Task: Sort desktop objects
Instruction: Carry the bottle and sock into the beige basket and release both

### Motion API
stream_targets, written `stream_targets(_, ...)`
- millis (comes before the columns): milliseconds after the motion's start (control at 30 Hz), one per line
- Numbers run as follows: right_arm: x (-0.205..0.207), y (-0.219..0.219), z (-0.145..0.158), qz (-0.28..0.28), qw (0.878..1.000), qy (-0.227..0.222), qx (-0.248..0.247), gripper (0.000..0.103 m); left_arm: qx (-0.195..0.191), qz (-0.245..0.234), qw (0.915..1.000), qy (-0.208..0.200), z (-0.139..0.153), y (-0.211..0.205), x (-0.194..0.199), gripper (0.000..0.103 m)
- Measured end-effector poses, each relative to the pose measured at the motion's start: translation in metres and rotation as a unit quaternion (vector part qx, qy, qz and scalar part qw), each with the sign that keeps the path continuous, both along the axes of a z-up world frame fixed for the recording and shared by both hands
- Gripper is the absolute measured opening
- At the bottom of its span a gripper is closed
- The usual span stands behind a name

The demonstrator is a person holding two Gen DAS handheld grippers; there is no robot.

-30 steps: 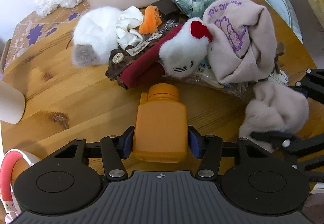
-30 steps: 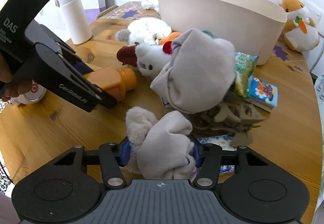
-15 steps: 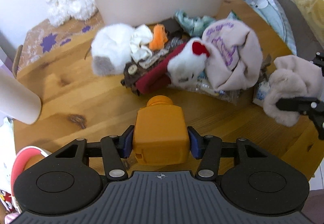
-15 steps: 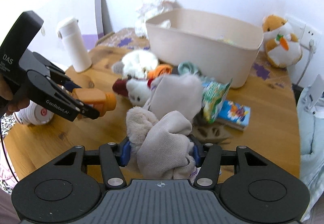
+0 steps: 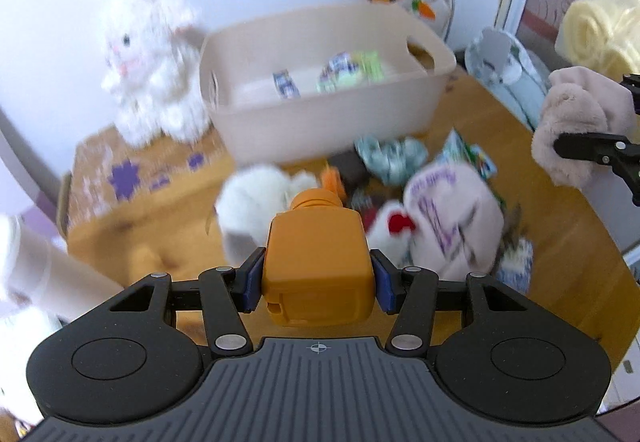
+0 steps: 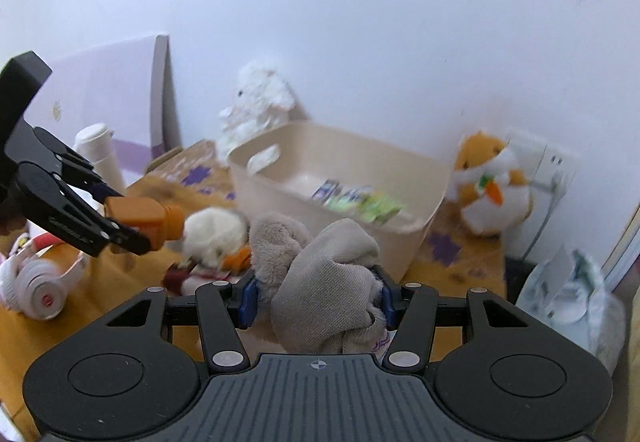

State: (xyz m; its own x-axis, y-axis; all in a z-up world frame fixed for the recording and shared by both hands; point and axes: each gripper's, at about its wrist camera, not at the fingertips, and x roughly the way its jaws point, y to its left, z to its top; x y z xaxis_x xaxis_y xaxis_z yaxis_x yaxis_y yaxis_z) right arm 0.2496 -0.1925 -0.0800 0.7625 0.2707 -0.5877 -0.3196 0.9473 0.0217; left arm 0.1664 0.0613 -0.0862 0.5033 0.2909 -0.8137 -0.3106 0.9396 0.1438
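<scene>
I see orange bottle (image 5: 318, 262) between blue pads (image 5: 251, 284). Grey-beige plush cloth (image 6: 324, 282) at 6 o'clock. Beige bin (image 6: 400, 170) at 12. Orange-white hamster toy (image 6: 492, 182) at 2. White headphones (image 6: 36, 286), red band, at 9.

Black plastic throughout. Left gripper (image 5: 319, 279): ribbed dark-grey deck with a small crosshair mark, two round discs at the sides, silver screws on angled link arms, blue pads (image 5: 251, 283) inside the fingers. Right gripper (image 6: 316, 296): same build, same blue pads, silver screws. White lettering, too blurred to read, along one left arm in the right view.
</scene>
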Motion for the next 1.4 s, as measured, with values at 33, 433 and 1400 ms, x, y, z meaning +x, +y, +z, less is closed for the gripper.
stream_targets(33,0.005,-0.002,0.002,-0.002,1.000,-0.006,-0.004,0.052,0.002,0.000,1.0000,-0.004,0.005,0.003,0.004,0.054)
stream_targets(433,0.052,-0.004,0.021,-0.017,0.998,-0.056,-0.031,0.052,0.034,-0.005,0.9981,-0.052,0.046,0.033,0.058,0.054)
stream_targets(1400,0.222,-0.018,-0.041,-0.115,0.992,0.058,0.016,0.053,0.025,0.109,0.9934,-0.027,-0.022,0.092,0.196,0.054)
